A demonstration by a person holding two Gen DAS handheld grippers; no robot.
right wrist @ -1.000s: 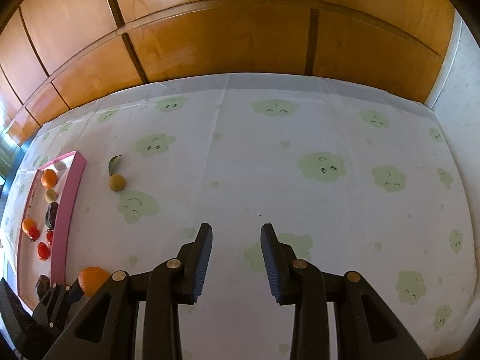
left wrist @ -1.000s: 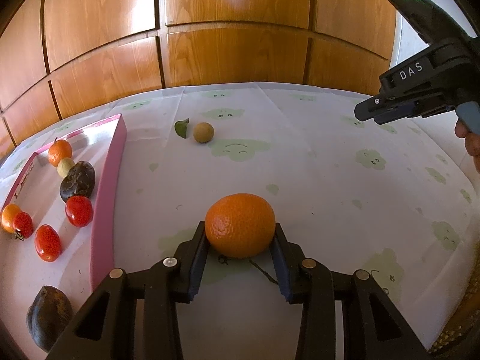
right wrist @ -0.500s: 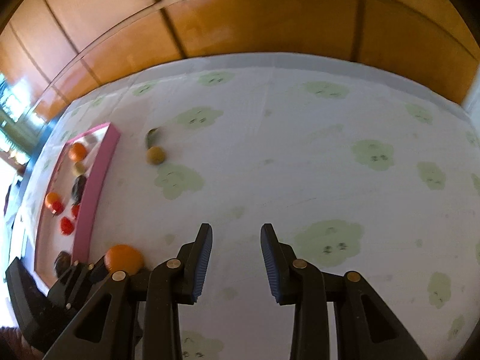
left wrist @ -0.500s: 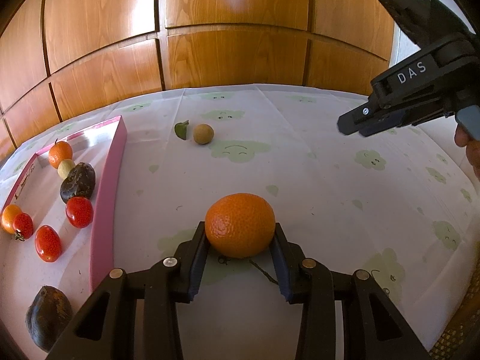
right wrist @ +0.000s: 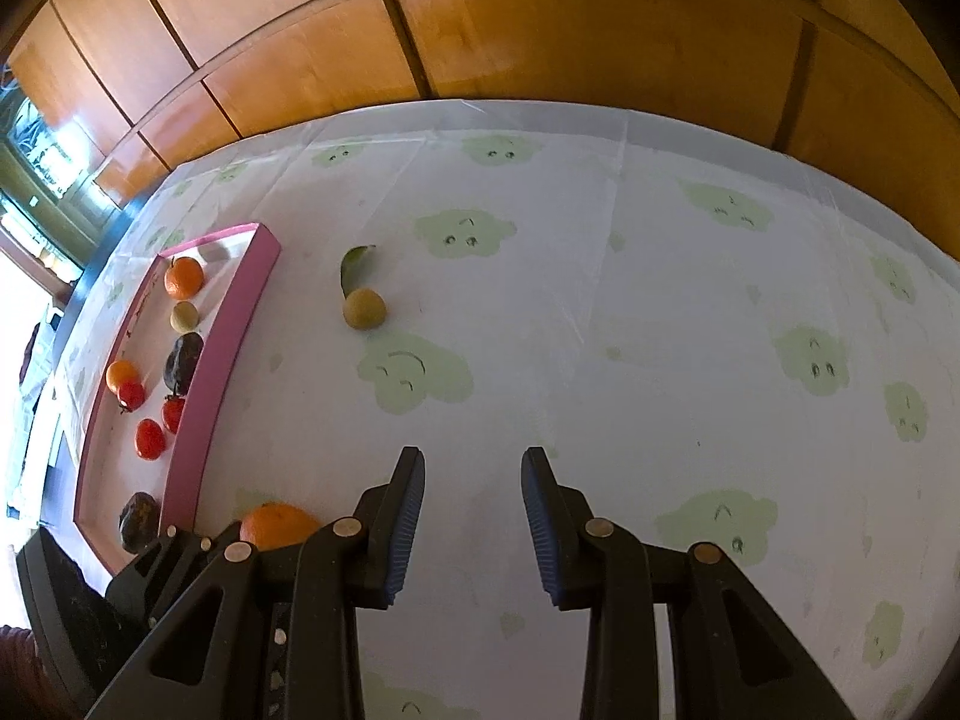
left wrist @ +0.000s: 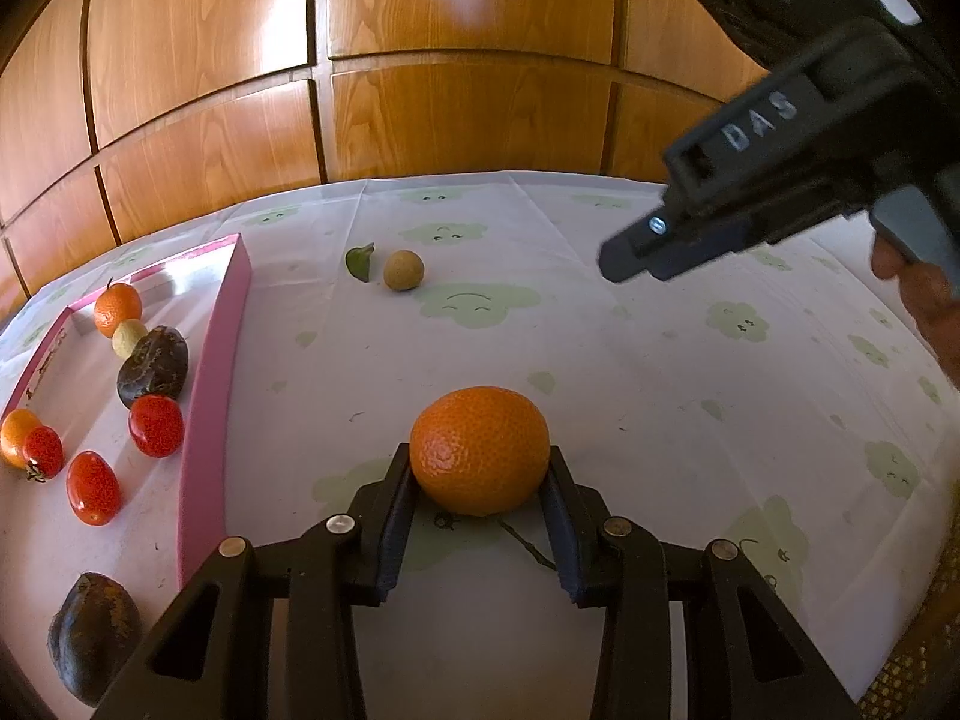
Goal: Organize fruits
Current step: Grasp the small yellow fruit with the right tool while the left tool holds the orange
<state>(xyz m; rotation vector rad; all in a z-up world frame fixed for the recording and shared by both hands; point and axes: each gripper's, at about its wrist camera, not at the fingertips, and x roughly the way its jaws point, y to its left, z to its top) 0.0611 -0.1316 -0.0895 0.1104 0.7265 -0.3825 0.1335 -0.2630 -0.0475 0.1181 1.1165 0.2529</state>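
An orange mandarin sits low in the middle of the left wrist view, clamped between the two fingers of the left gripper, whose pads press on its two sides just above the white cloth of the desk, printed with pale green smiling clouds. In the right wrist view the same fruit peeks out at the lower left, behind the left gripper's black frame. To its left lies a pink-rimmed tray that holds a smaller mandarin at the far end, a pale round fruit touching a dark wrinkled fruit, three red cherry tomatoes and another small orange fruit at the left edge; a second dark wrinkled fruit lies in the lower left corner of the frame. Further up the cloth, near the centre, a tan round fruit rests just beside a green leaf, well apart from the tray. The right gripper hangs above bare cloth with its fingers apart and nothing between them; in the left wrist view its black body, lettered DAS, fills the upper right, with a hand on its handle. Brown wood panelling closes the background.
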